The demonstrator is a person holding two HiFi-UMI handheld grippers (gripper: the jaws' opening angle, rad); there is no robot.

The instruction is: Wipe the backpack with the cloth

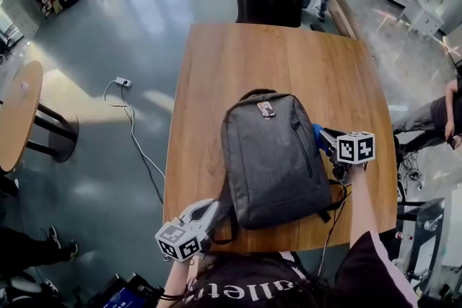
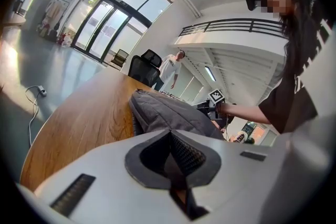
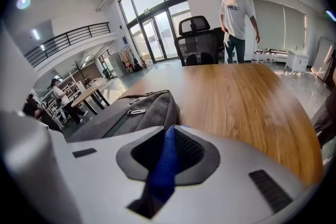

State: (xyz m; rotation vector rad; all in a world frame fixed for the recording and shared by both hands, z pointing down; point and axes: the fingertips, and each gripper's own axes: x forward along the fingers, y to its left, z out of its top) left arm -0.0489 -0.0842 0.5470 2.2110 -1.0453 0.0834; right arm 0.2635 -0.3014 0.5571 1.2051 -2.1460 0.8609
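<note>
Two grips: right gripper [image 1: 328, 142] clamps cloth [image 3: 163, 165]; left gripper [image 1: 211, 213] clamps what looks like a strap [image 2: 177, 178].
Backpack [image 1: 271, 155]: just left of cloth — lying lengthwise away.

The backpack [image 1: 273, 159] is grey fabric with dark trim. It lies flat on its back in the middle of the wooden tabletop [image 1: 231, 61], with its top carry handle toward the far side and its base close to the near edge. A small tag sits high on its front, and a dark zip runs down the right side of the front panel. Black straps spill out at both near corners. The near left strap [image 1: 222, 223] runs into the left tongs [image 1: 214, 210], which look closed on it. The cloth [image 3: 164, 165] is bright blue, pinched as a narrow fold in the right tongs [image 3: 169, 148], just beside the backpack's right edge.
</note>
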